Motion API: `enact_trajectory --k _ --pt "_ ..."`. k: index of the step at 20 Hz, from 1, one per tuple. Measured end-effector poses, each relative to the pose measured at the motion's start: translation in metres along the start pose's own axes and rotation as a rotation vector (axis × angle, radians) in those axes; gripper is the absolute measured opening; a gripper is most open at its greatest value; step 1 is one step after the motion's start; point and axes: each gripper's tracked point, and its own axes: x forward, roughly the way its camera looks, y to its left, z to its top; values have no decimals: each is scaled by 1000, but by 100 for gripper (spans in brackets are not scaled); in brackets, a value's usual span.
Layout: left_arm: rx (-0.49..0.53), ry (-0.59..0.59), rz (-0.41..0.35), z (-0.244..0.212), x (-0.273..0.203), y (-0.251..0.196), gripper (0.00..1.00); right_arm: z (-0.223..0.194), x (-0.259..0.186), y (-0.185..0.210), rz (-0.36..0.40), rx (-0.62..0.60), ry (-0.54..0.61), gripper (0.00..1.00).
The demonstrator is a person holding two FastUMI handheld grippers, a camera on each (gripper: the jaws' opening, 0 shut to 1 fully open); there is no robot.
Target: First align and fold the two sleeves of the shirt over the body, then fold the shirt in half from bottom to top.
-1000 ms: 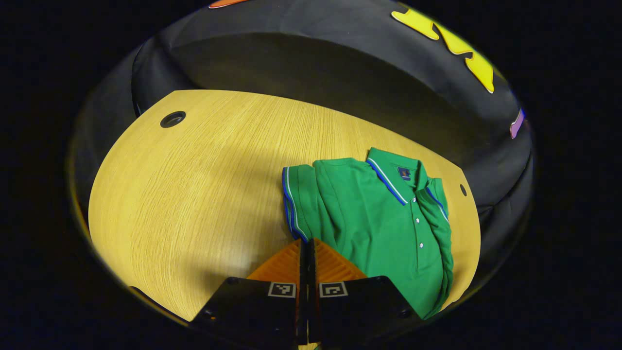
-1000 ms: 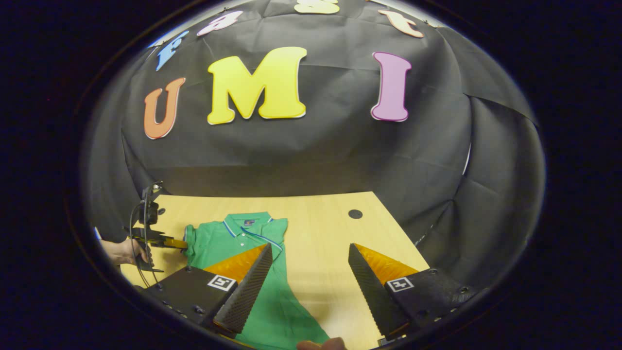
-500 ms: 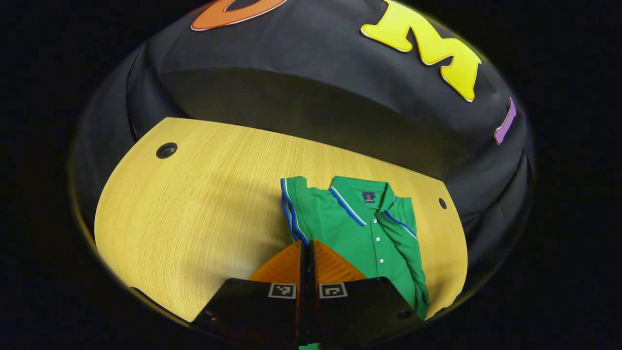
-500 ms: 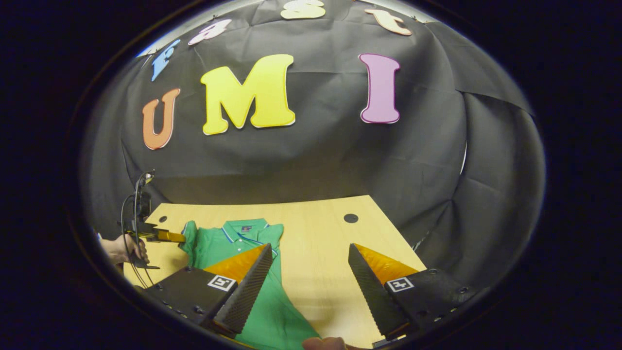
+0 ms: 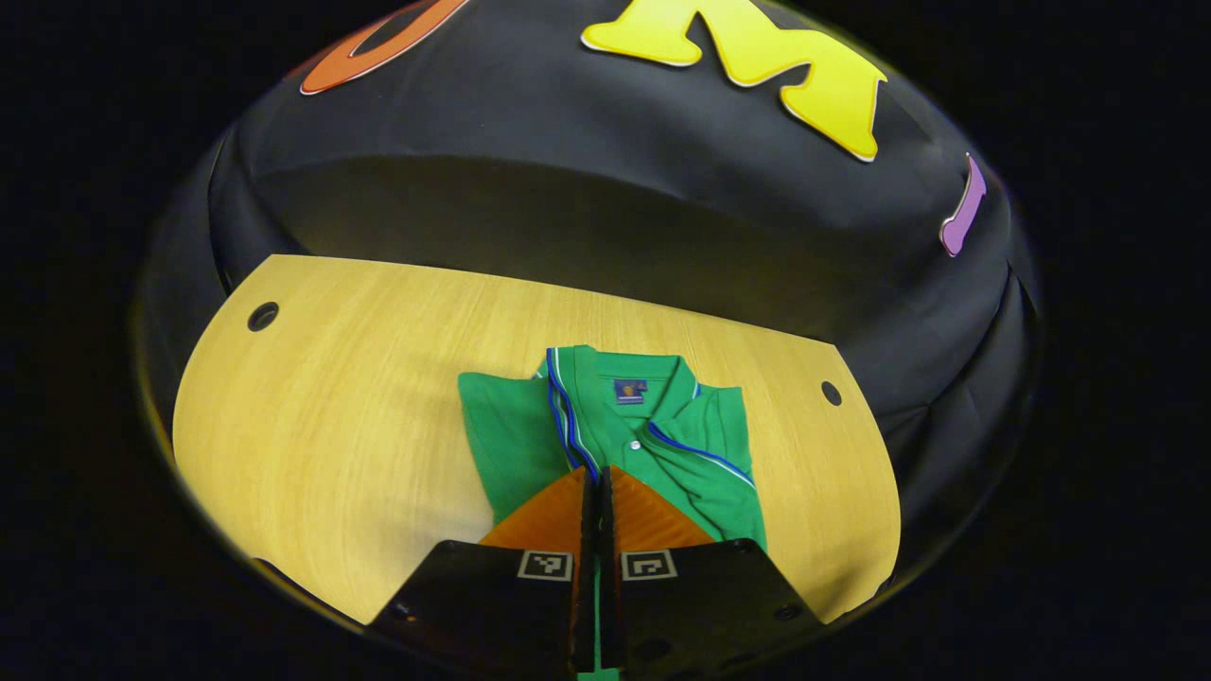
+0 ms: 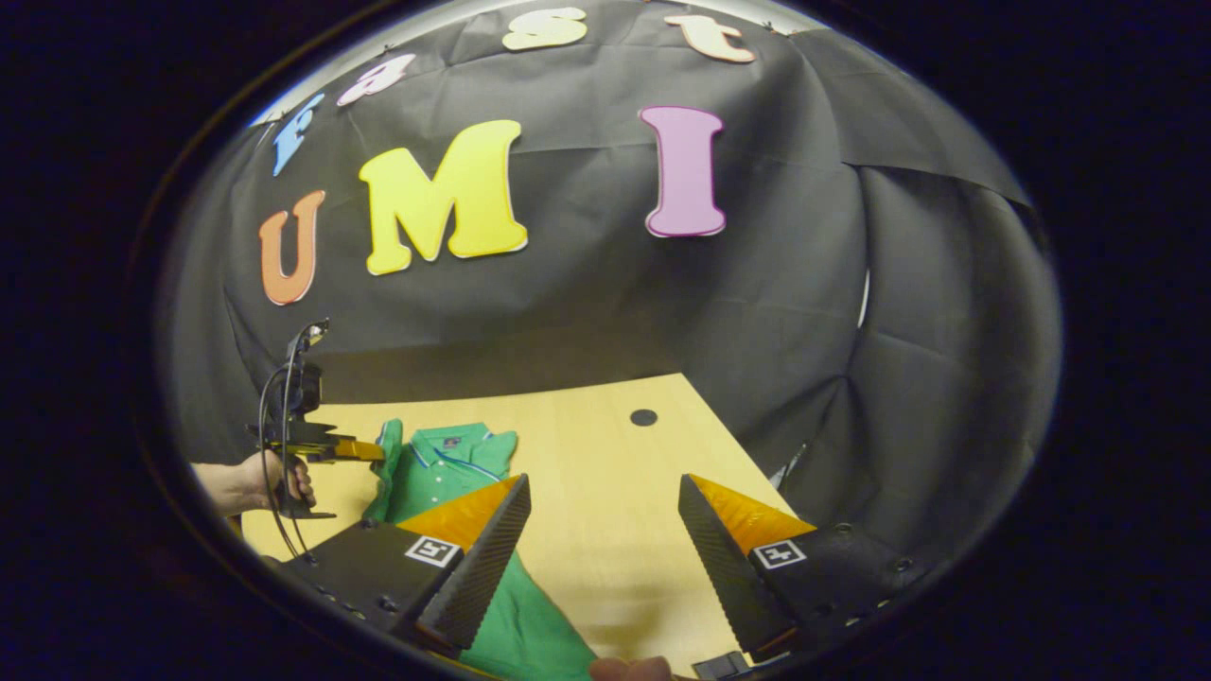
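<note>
Sleeve (image 5: 566, 416) pinched in left tongs (image 5: 596, 478); green piqué shirt (image 5: 700, 454) on woodgrain table (image 5: 331, 426).

shirt (image 5: 662, 445) hem behind left hand-held gripper (image 5: 596, 492), collar label unreadable

Shirt (image 5: 700, 454) flat on the table (image 5: 331, 445), collar toward the far edge; left gripper (image 5: 596, 487) over its near-left part, right gripper (image 6: 601, 567) above the near edge.
</note>
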Motion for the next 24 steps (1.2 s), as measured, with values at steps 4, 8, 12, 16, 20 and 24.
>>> enact_trajectory --k 4,8,12,16,20,24 --pt "15 13 -35 -2 0 -25 12 -5 -4 -16 -19 27 13 95" --pt "49 -12 -16 8 -17 -26 79 -1 -1 -9 4 13 3 96" --pt "66 -90 18 25 -49 -16 99 3 2 13 64 -27 -8 96" --pt "71 -199 66 43 -96 -2 99 6 1 36 125 -64 -16 96" --pt "67 -266 99 38 -149 9 99 -8 -6 65 231 -123 8 96" --pt "83 -252 132 -6 -197 36 99 -40 -17 82 319 -242 54 96"
